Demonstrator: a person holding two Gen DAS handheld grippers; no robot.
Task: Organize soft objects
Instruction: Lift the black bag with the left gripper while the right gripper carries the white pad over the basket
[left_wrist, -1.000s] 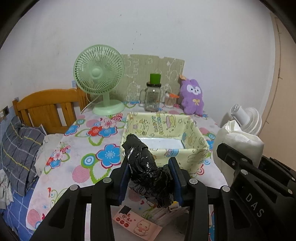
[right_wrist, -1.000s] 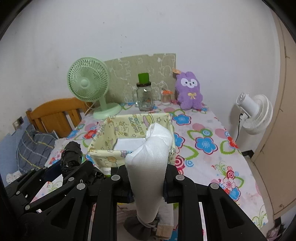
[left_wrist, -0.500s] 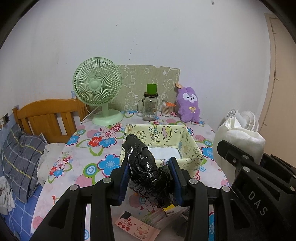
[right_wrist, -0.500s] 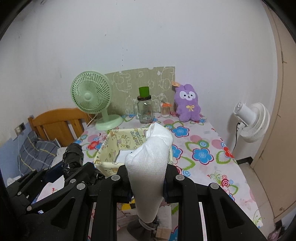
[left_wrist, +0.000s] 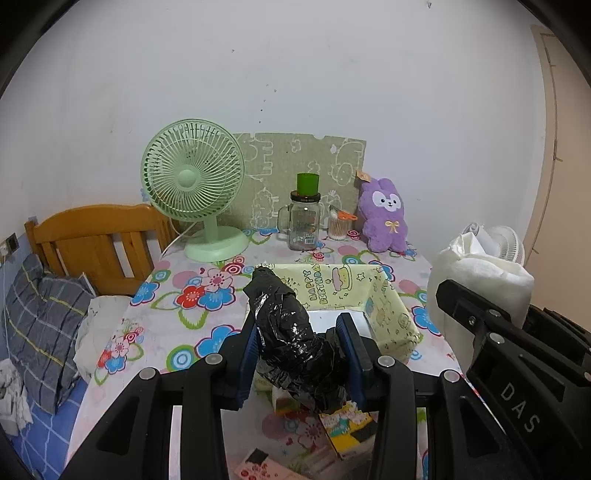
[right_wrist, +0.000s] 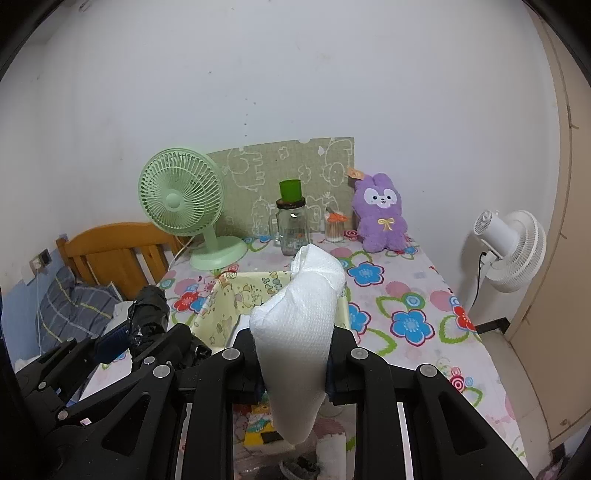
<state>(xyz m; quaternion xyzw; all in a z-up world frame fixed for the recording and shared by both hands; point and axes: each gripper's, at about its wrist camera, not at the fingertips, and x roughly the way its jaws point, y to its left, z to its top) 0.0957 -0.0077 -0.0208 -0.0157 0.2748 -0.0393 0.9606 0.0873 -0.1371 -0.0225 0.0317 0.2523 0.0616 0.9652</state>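
My left gripper (left_wrist: 301, 354) is shut on a crumpled black plastic bag roll (left_wrist: 291, 332), which sticks up between the blue pads, held above the near edge of the table. My right gripper (right_wrist: 293, 365) is shut on a white paper towel bundle (right_wrist: 303, 317) that stands up and droops below the fingers. Beyond both lies a yellow cartoon-print fabric box (left_wrist: 388, 302), open at the top with a white base inside. In the left wrist view the white bundle (left_wrist: 480, 280) and right gripper body appear at the right; in the right wrist view the black bag (right_wrist: 147, 314) shows at the left.
A floral tablecloth (right_wrist: 406, 295) covers the table. At the back stand a green desk fan (left_wrist: 192, 184), a glass jar with a green cup (left_wrist: 304, 218), a swab holder (left_wrist: 338, 225) and a purple plush rabbit (left_wrist: 384, 214). Packets lie below the grippers. A wooden headboard (left_wrist: 96, 236) is left, a white fan (right_wrist: 509, 247) right.
Both grippers have drawn back and risen from the table with their loads still held; the box and back-row objects now look smaller and farther away.
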